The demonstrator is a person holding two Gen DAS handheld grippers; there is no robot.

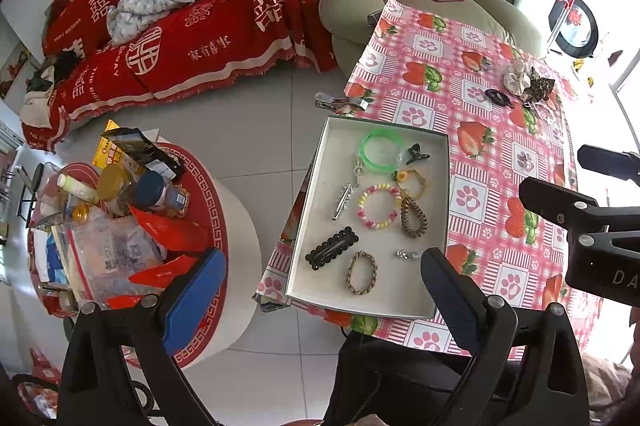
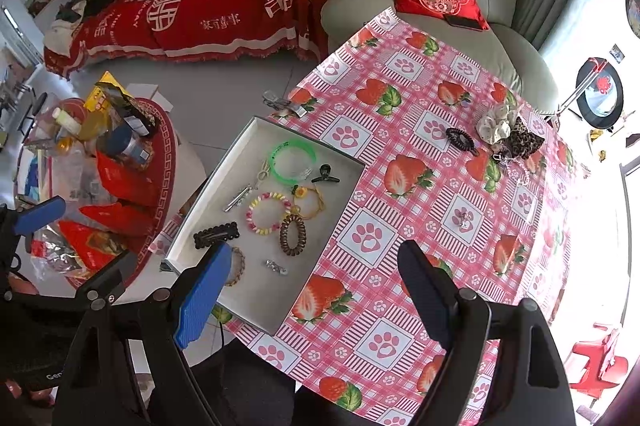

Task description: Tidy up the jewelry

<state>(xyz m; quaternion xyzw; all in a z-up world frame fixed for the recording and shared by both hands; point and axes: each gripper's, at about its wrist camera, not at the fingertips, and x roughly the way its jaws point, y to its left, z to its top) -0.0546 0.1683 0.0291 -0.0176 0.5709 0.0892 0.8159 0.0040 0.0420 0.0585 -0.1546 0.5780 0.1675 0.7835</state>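
On the counter (image 2: pixel 400 306), a shallow tray (image 2: pixel 256 310) is collecting bracelets and clips, while scrunchies (image 2: pixel 496 126) are still lying loose beyond it. Both the left gripper (image 1: pixel 320 290) and the right gripper (image 2: pixel 316 282) are hovering with jaws released, holding nothing.

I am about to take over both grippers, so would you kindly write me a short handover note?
Left gripper and right gripper: both open, empty, hovering over the table.
Tray: green bangle, beaded bracelet, brown coil tie, black clip and several small pieces are in.
Left on the tablecloth: black hair tie, scrunchies, small charm, a clip beyond the tray.
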